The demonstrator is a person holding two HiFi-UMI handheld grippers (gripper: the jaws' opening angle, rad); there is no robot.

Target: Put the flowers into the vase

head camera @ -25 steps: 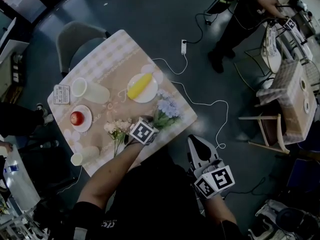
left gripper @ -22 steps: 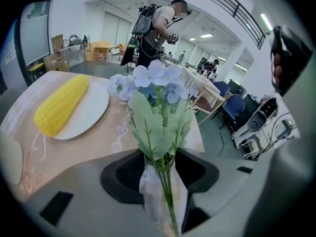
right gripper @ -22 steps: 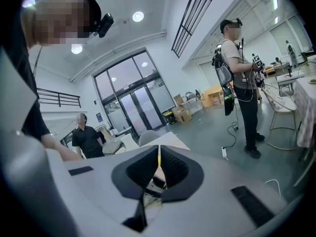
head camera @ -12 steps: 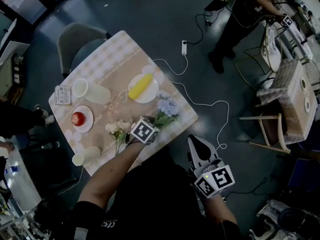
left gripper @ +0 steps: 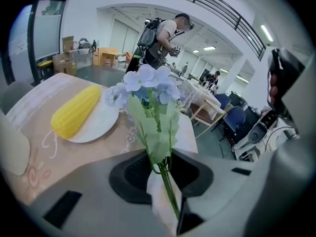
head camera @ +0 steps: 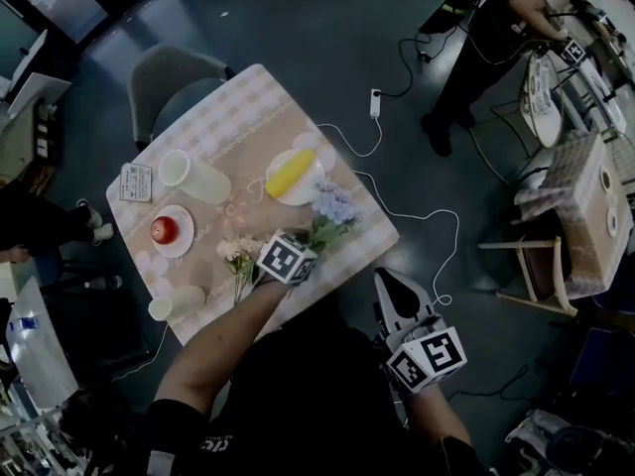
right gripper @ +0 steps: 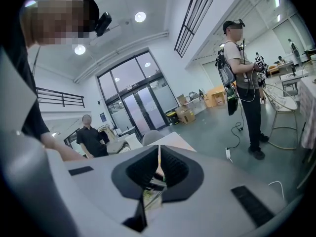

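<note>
Progress was slight. The left gripper had just been closing its jaws to a narrow pinch on the green stem of the pale blue artificial flower sprig, held near the checked beige table. A white flower bunch lay beside it on the cloth. Neither sat in a pale cylindrical vessel, so both placements remained. The right gripper, its jaws pressed together on nothing, waited off the table.
</note>
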